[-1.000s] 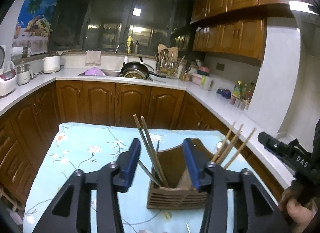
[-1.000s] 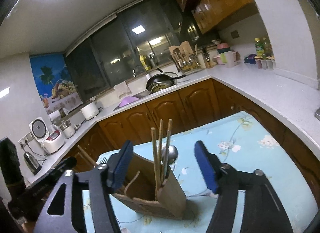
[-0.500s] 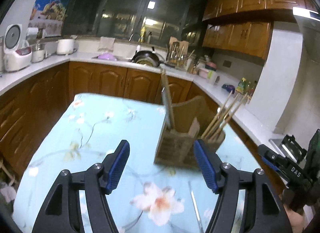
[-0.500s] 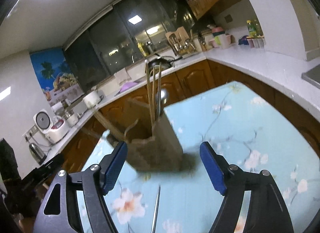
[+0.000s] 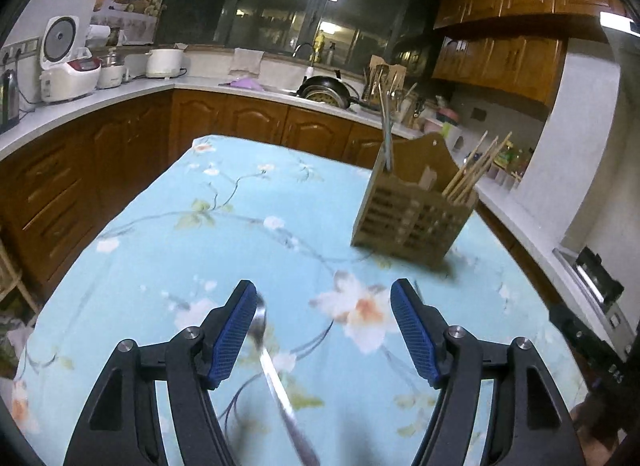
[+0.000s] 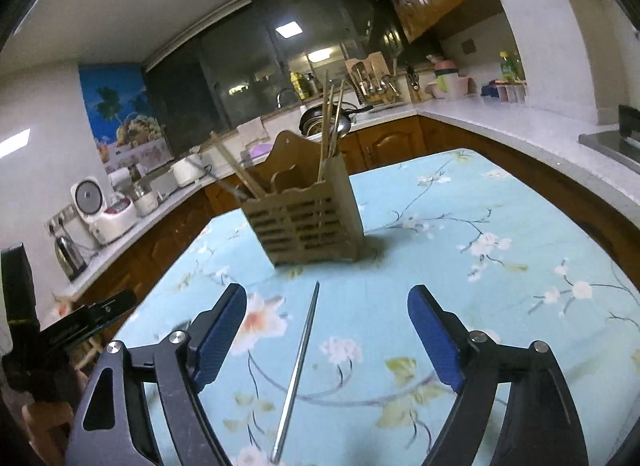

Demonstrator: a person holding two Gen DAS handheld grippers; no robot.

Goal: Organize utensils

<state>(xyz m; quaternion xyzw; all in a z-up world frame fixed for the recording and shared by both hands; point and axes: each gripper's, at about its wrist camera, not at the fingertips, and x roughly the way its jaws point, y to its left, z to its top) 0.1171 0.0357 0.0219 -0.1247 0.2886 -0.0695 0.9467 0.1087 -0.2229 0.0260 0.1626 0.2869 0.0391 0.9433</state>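
On the floral tablecloth (image 6: 500, 201), a metal chopstick (image 6: 298, 370) is framed by the opening right gripper (image 6: 326, 340) and a spoon (image 5: 266, 362) by the opening left gripper (image 5: 323, 332), neither clamped; the wooden holder (image 6: 308, 221) is seen at twelve o'clock, presumably their destination

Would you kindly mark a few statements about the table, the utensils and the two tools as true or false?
1. The wooden utensil holder stands upright on the floral tablecloth. True.
2. The left tool grips a chopstick. False: its jaws are opening, and a metal spoon lies on the cloth between them, ungripped.
3. A metal chopstick lies flat between the fingers of the right tool. True.
4. The holder is empty. False: wooden chopsticks stand in it.
5. The right tool is clamped shut. False: its jaws are opening.
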